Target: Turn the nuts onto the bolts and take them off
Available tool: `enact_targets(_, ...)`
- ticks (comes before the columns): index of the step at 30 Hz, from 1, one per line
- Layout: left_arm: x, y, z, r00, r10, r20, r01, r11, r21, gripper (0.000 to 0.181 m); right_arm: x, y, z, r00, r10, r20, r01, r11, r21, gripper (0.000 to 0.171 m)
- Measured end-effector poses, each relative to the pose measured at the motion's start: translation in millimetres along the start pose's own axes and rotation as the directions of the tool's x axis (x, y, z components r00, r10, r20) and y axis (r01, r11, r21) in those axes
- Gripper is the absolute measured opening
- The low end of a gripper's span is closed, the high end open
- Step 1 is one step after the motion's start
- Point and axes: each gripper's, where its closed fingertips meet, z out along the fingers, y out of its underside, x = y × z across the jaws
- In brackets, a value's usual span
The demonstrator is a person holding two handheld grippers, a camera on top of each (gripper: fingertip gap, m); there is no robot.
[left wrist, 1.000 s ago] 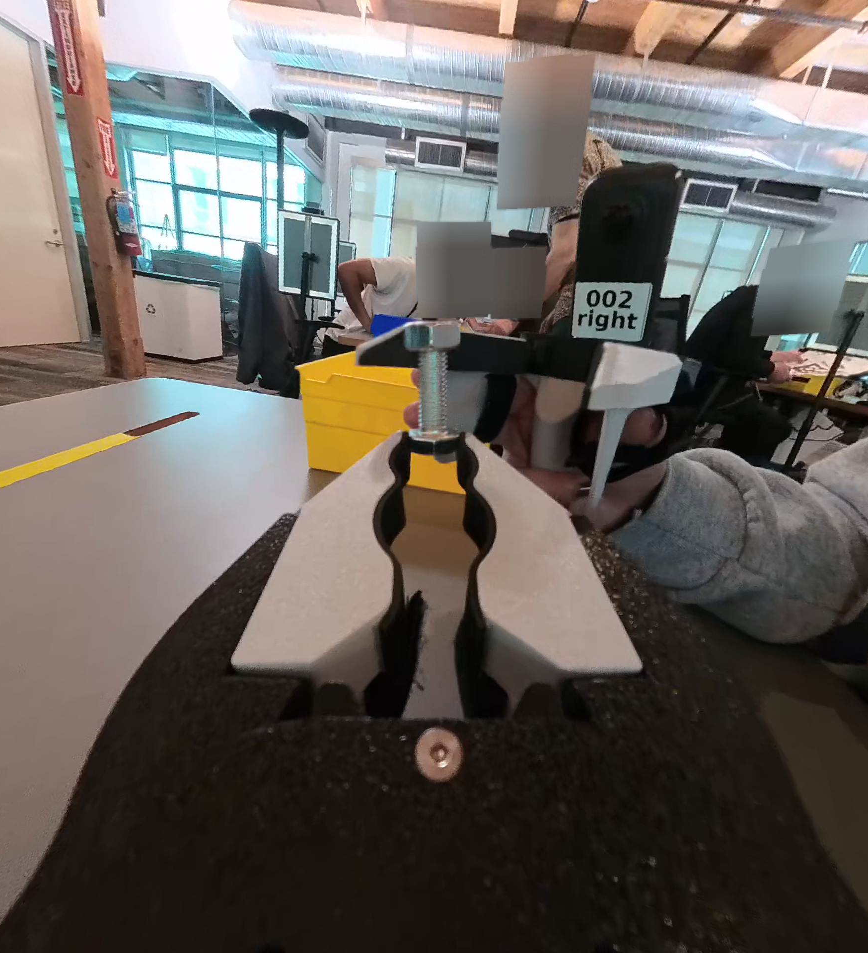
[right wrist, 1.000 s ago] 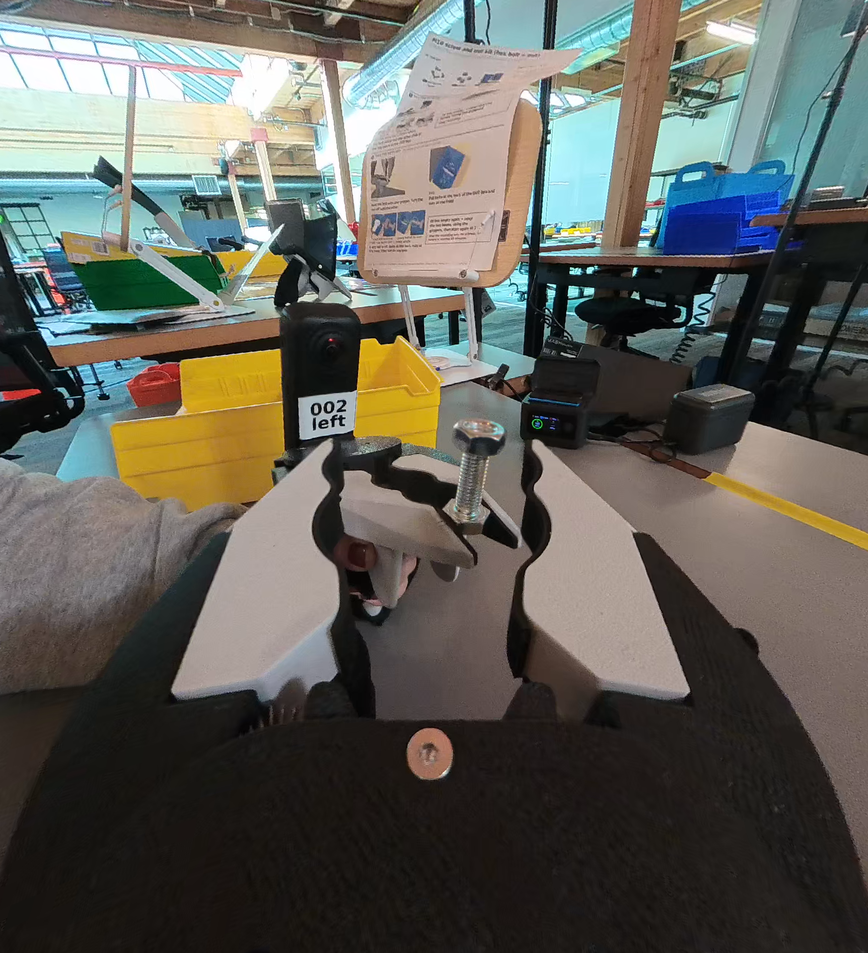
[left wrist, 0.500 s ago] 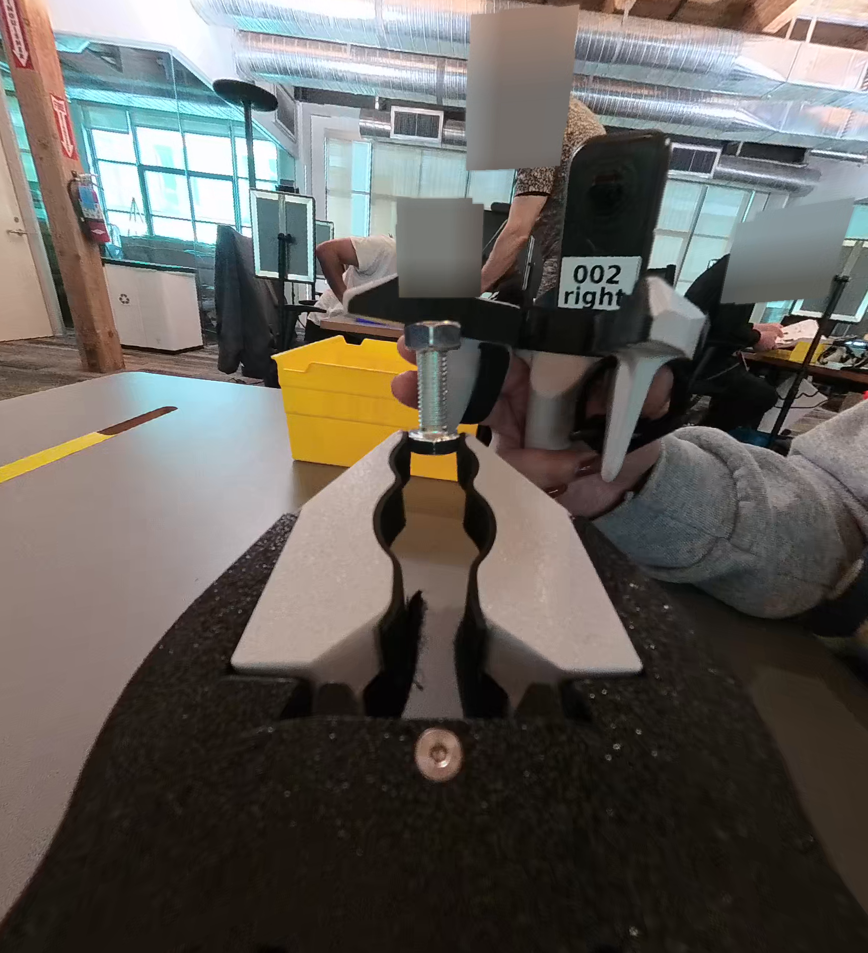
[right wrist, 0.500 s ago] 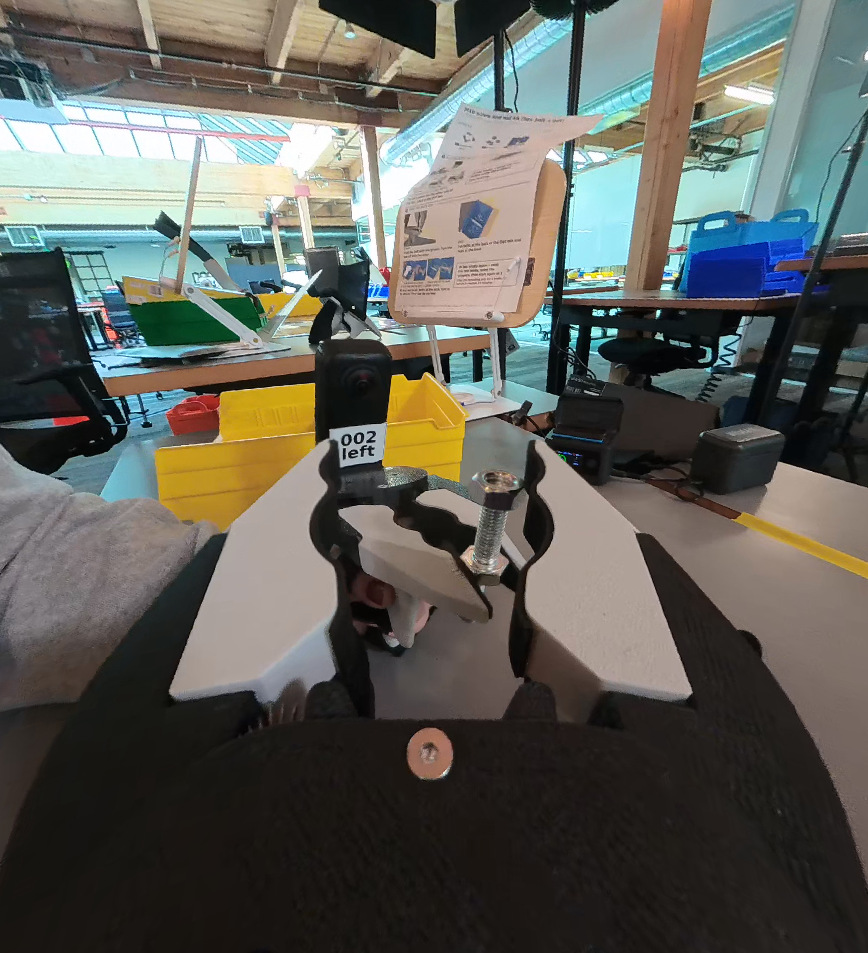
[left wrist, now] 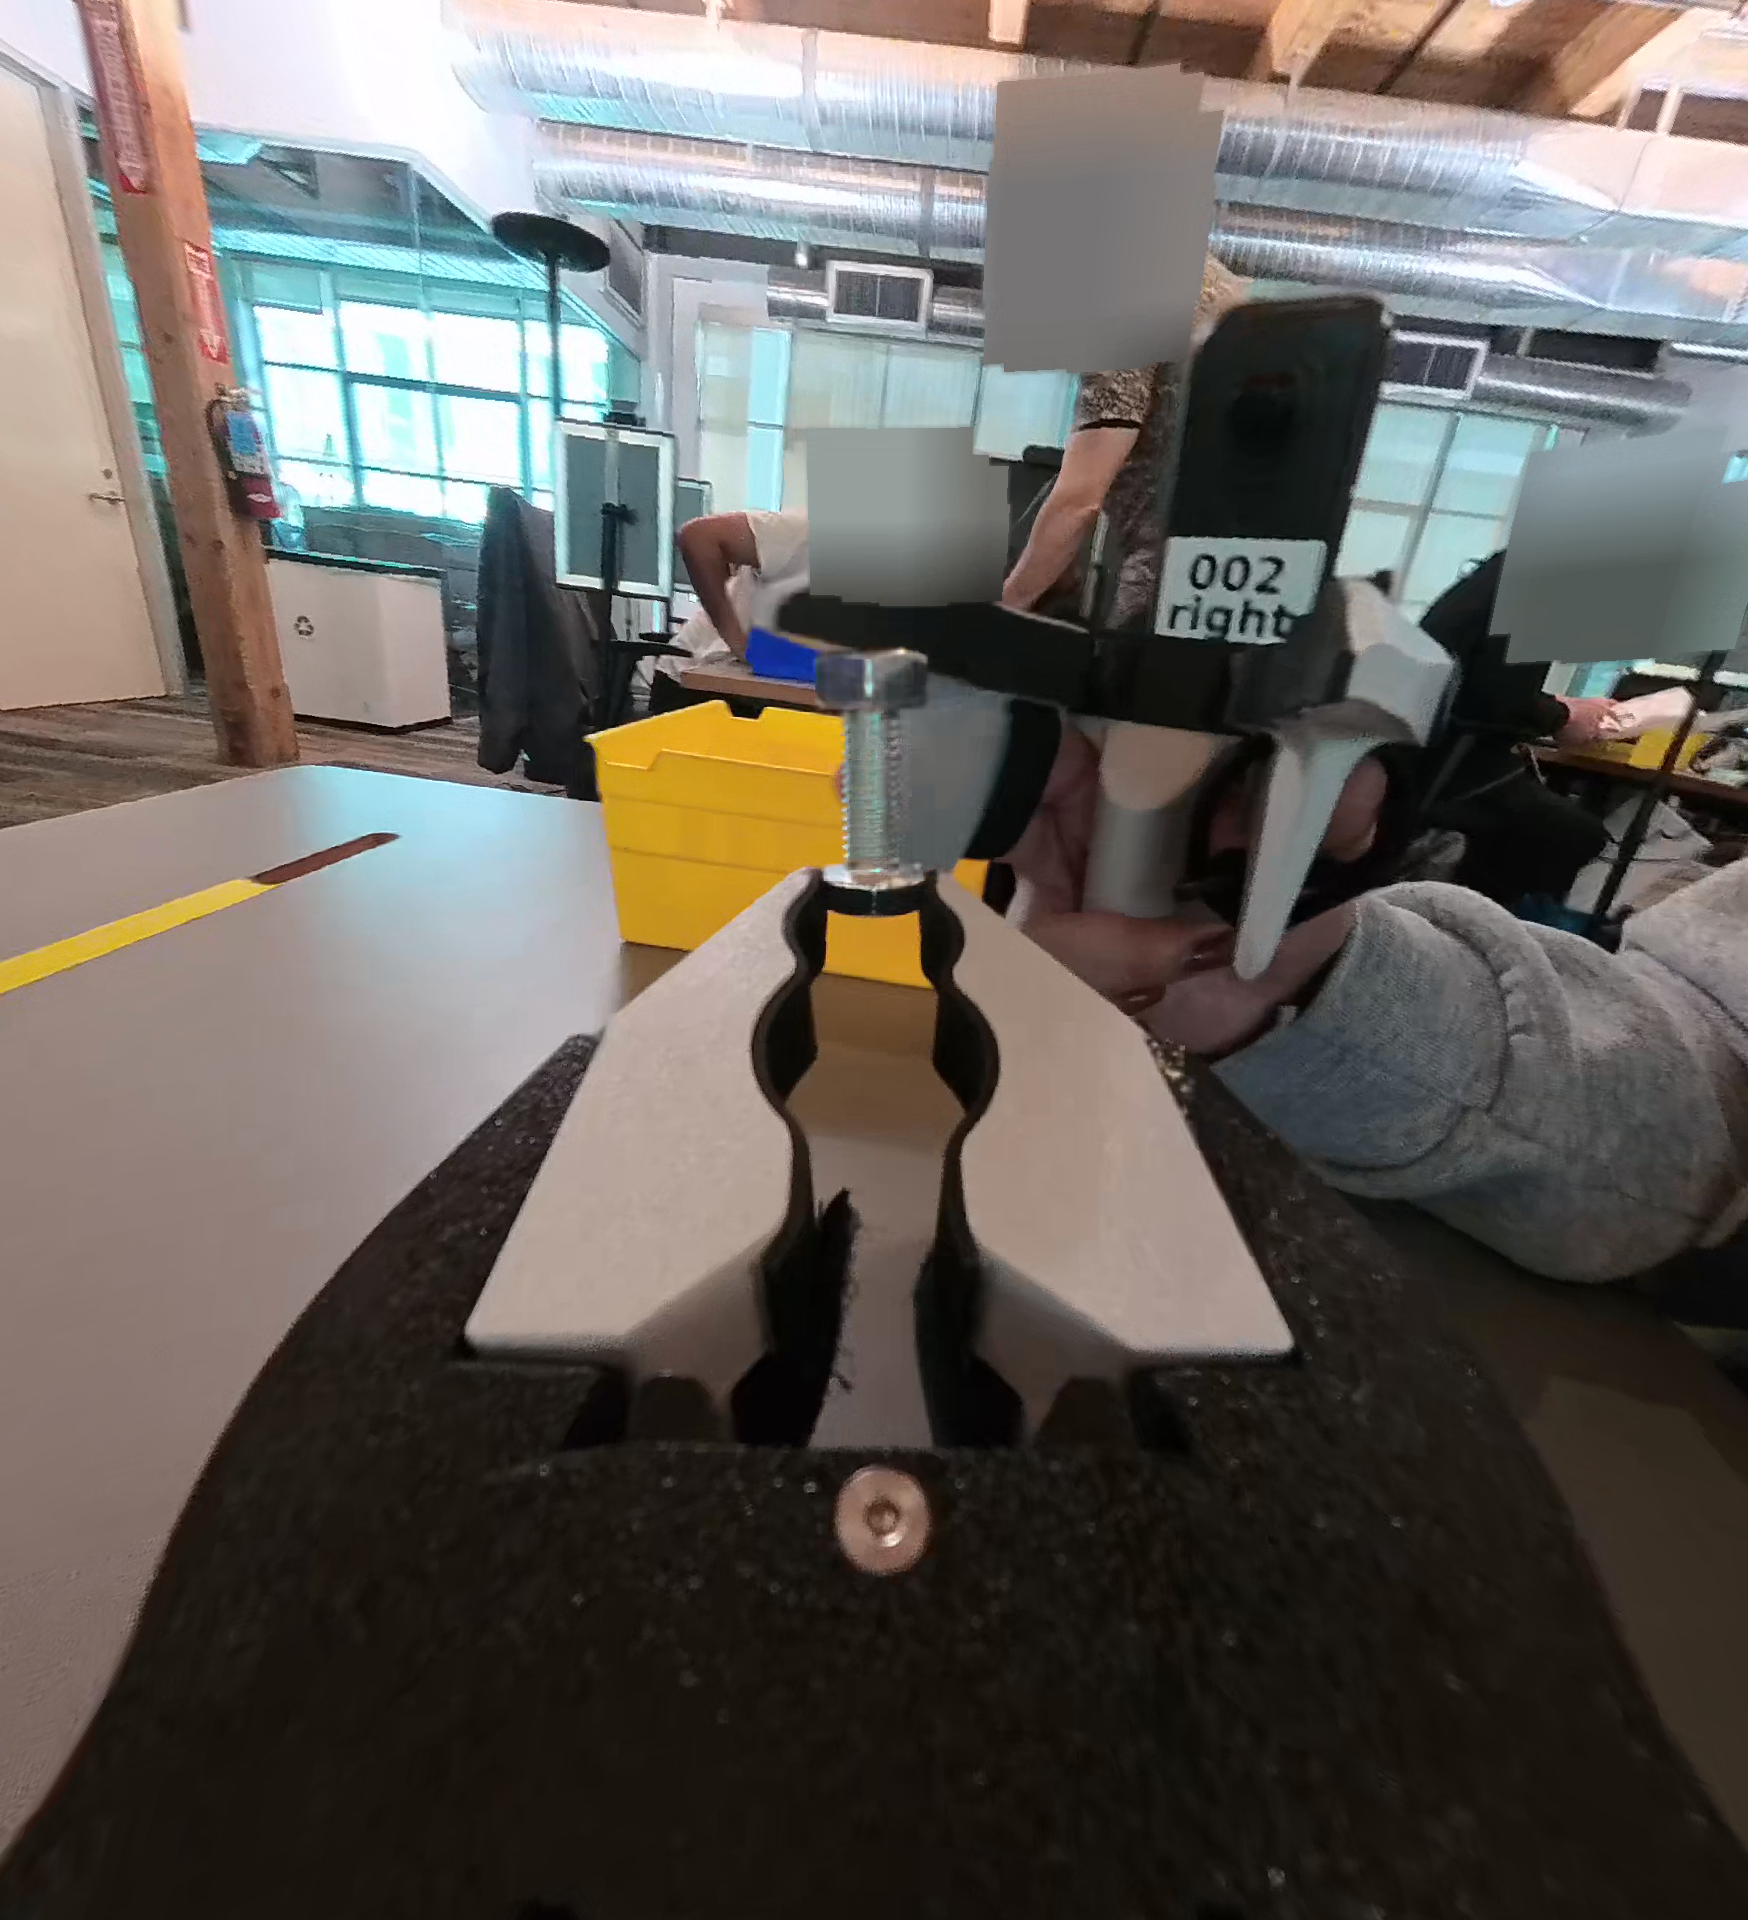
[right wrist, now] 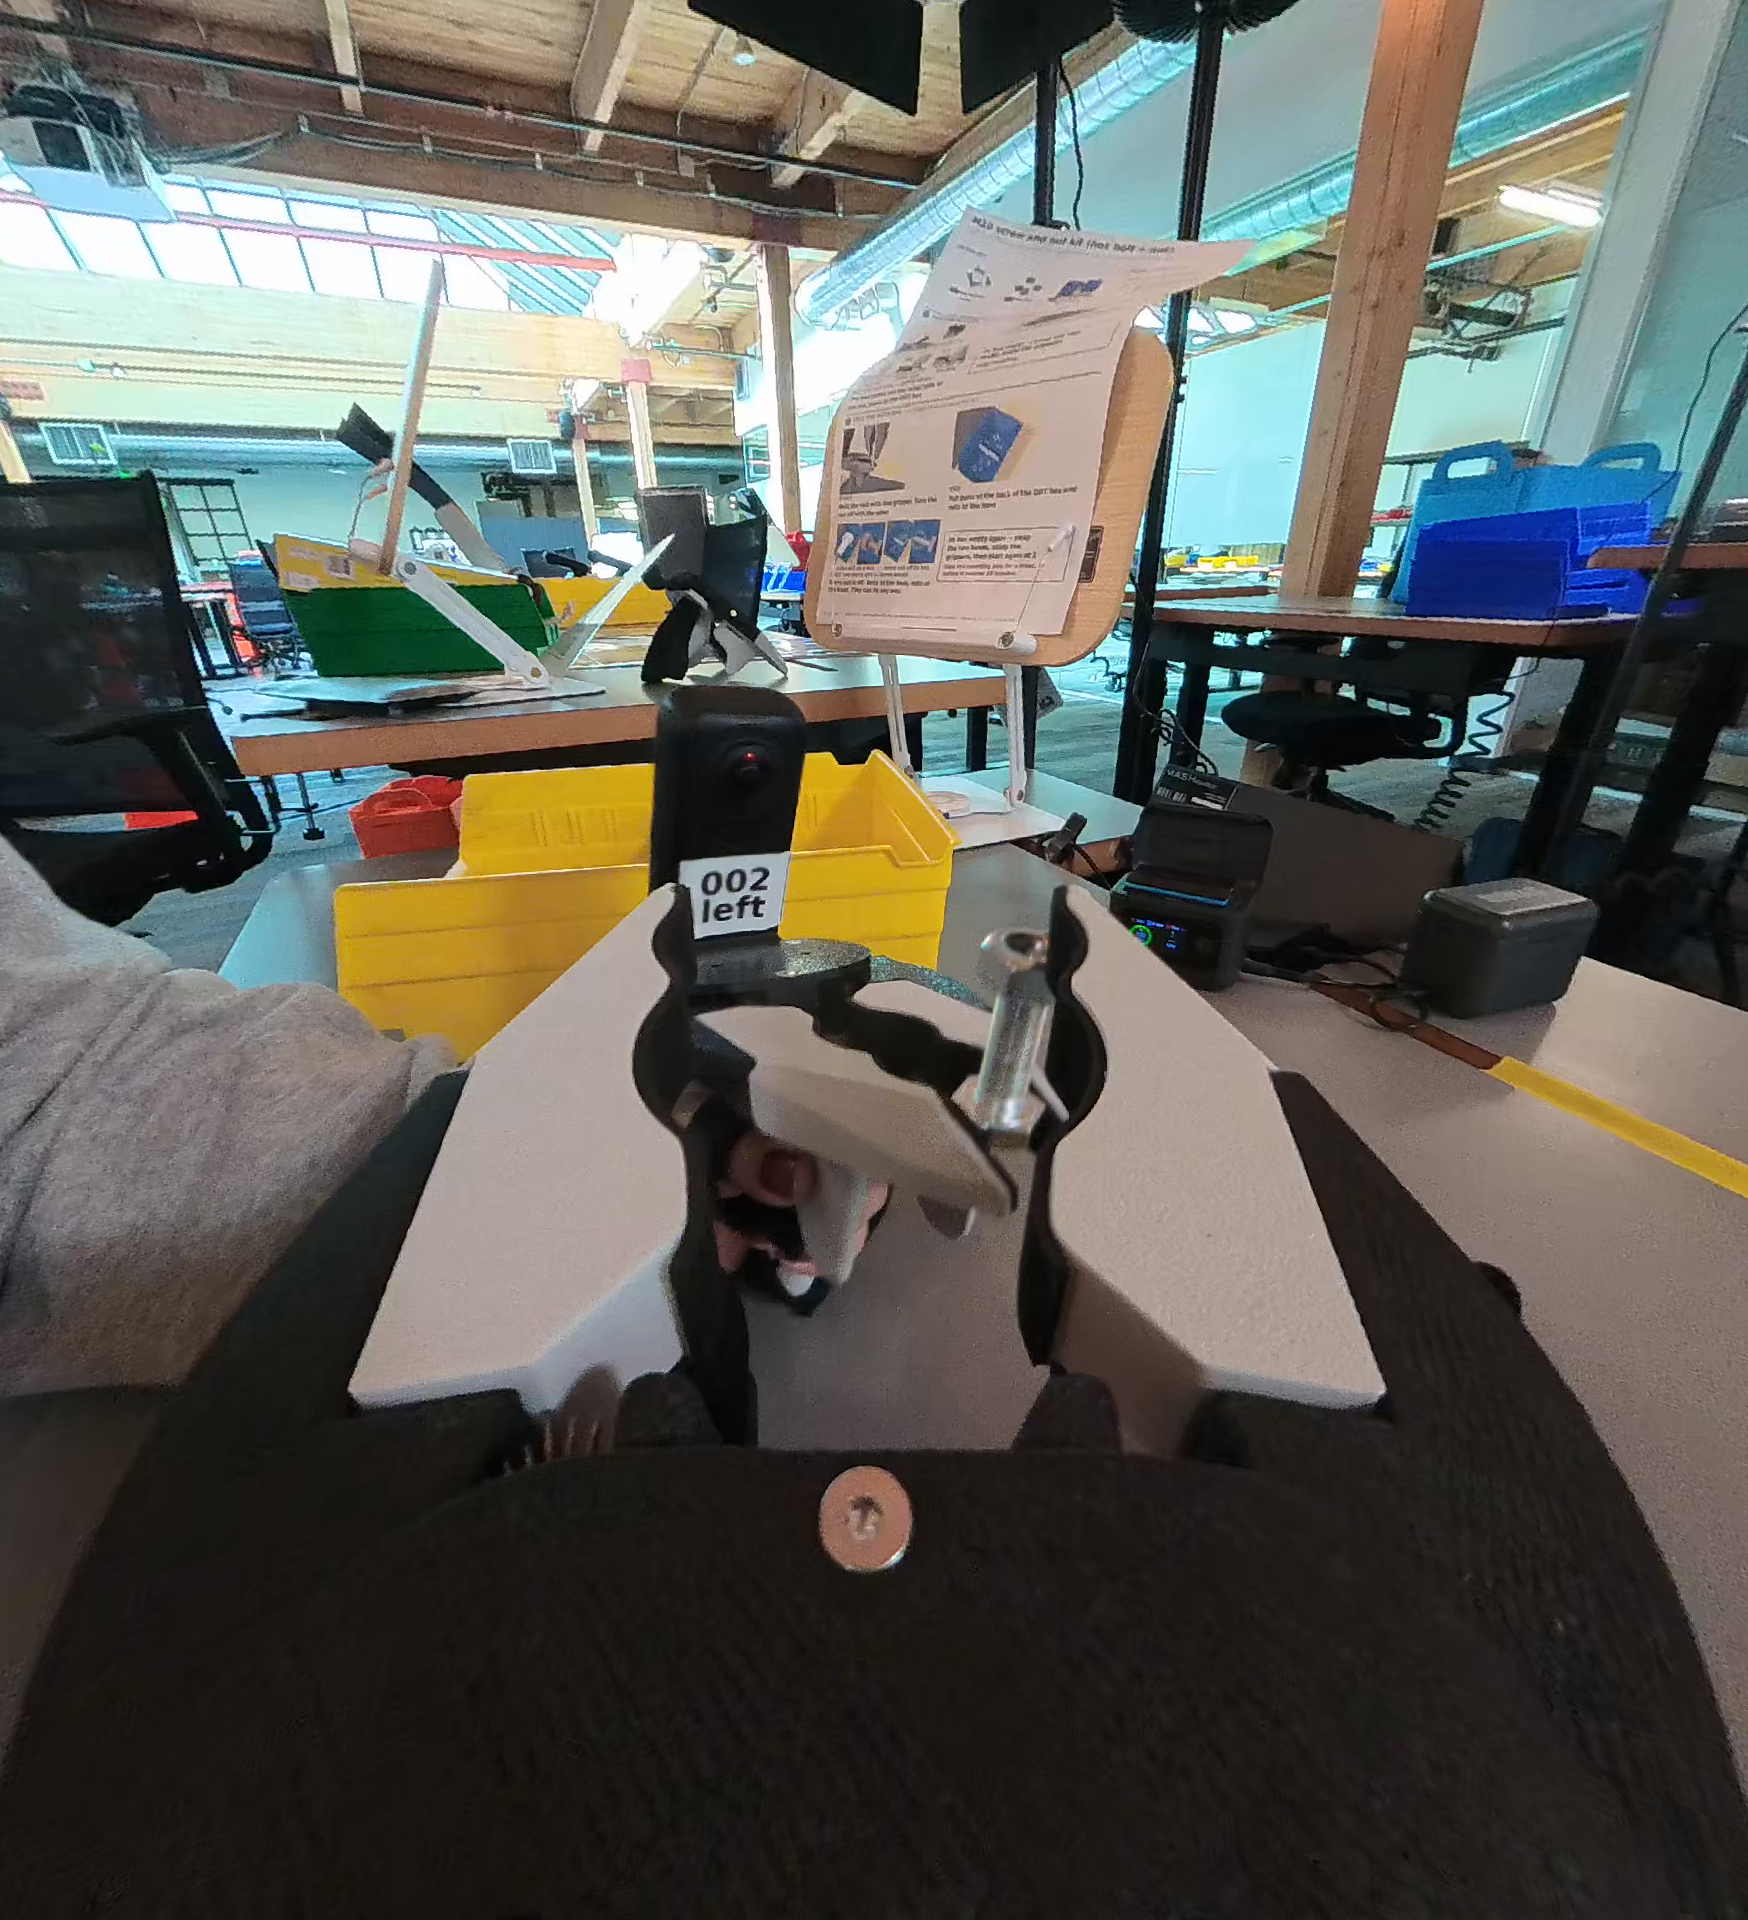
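Observation:
A silver bolt [left wrist: 872, 774] stands upright with a nut [left wrist: 875, 879] threaded on its lower end. My left gripper [left wrist: 875, 902] is shut on the nut at its fingertips. It also shows in the right wrist view [right wrist: 1000, 1127], with the bolt [right wrist: 1013, 1023] leaning up from it. My right gripper [right wrist: 865, 935] is open, its jaws wide apart around the bolt. The bolt head [right wrist: 1015, 948] sits close to the inner side of the right finger [right wrist: 1161, 1143]. In the left wrist view the right gripper [left wrist: 828, 623] reaches in from the right at bolt-head height.
A yellow bin [left wrist: 714, 821] stands on the grey table [left wrist: 226, 1091] behind the bolt. A yellow tape line [right wrist: 1659, 1143] crosses the table. A paper sheet on a wooden stand [right wrist: 995, 488] and two dark boxes [right wrist: 1493, 945] stand at the back right. A grey sleeve [left wrist: 1535, 1070] lies on the right. My hands' fingertips stand some 6 cm from each other.
My right gripper has shifted sideways, so the bolt now sits beside its right finger instead of mid-gap. My left gripper still holds the nut.

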Motion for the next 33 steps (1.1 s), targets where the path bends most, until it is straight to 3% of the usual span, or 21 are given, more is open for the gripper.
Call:
enact_targets(4,-7.5,-5.4,-5.5,0.999,-0.027,0.021,0.026,0.999,0.033,0.015,9.4,-0.8,-8.7,0.999,0.029,-0.036,-0.028,0.999,0.016,0.065)
enact_targets(9,6.6,2.8,3.0,0.999,0.036,-0.029,-0.037,0.999,-0.022,0.015,5.2,3.8,3.2,0.999,0.05,-0.003,-0.05,0.999,-0.016,0.068)
enact_targets(14,-12.3,-3.1,-4.8,0.998,0.014,0.06,-0.015,1.0,0.01,0.015,8.6,7.6,-7.8,0.998,0.034,-0.043,-0.035,0.999,-0.024,0.066)
enact_targets(22,4.2,5.6,3.8,0.997,0.079,-0.011,-0.08,0.996,-0.046,0.015,1.2,11.3,5.6,0.999,0.038,-0.007,-0.038,0.998,-0.042,0.073)
enact_targets(26,-10.8,-2.4,-6.3,0.998,0.035,0.044,-0.035,0.999,-0.004,0.015,7.9,9.9,-11.9,0.997,0.069,-0.041,-0.068,0.998,0.014,0.063)
enact_targets(33,12.4,8.1,4.4,0.994,0.081,-0.067,-0.085,0.995,-0.059,0.015,2.9,12.5,5.3,0.999,0.041,-0.016,-0.041,0.999,-0.004,0.072)
